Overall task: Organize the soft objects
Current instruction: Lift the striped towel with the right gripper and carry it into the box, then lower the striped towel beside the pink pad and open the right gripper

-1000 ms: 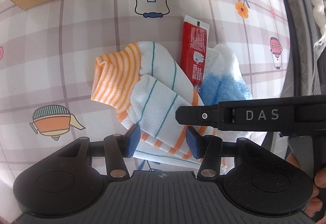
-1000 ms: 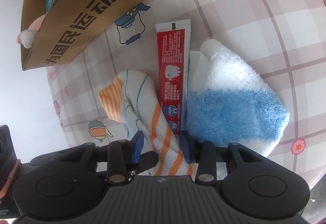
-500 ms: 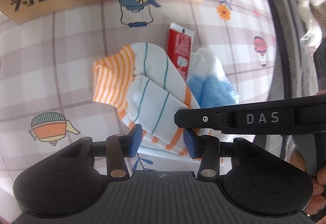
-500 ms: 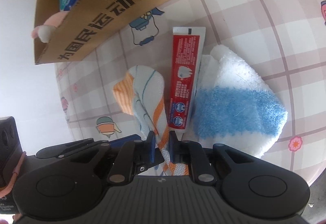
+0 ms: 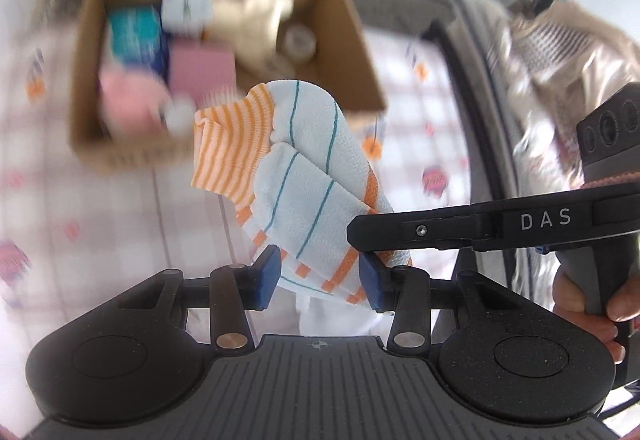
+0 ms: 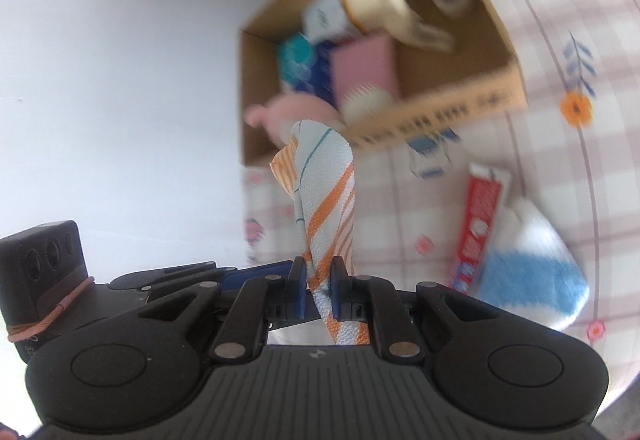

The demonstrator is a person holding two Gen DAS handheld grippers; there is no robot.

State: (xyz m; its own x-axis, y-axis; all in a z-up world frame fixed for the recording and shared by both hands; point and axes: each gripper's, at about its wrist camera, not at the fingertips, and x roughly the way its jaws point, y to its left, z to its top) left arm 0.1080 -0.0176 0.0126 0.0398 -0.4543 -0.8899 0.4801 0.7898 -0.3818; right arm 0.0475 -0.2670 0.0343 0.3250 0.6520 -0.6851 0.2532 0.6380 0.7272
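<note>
The checked surface (image 6: 520, 167) runs to a curved right edge, the open cardboard box (image 5: 352, 51) at its far side. Above bare cloth, the striped sock (image 5: 316, 195) hangs clenched in both the left gripper (image 5: 320, 276) and right gripper (image 6: 318, 288) jaws. The toothpaste tube (image 6: 478, 224) and blue towel (image 6: 536, 280) lie right.

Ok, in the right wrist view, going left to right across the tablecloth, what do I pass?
Striped sock held up in the right claw → red toothpaste tube → blue and white fluffy sock.
</note>
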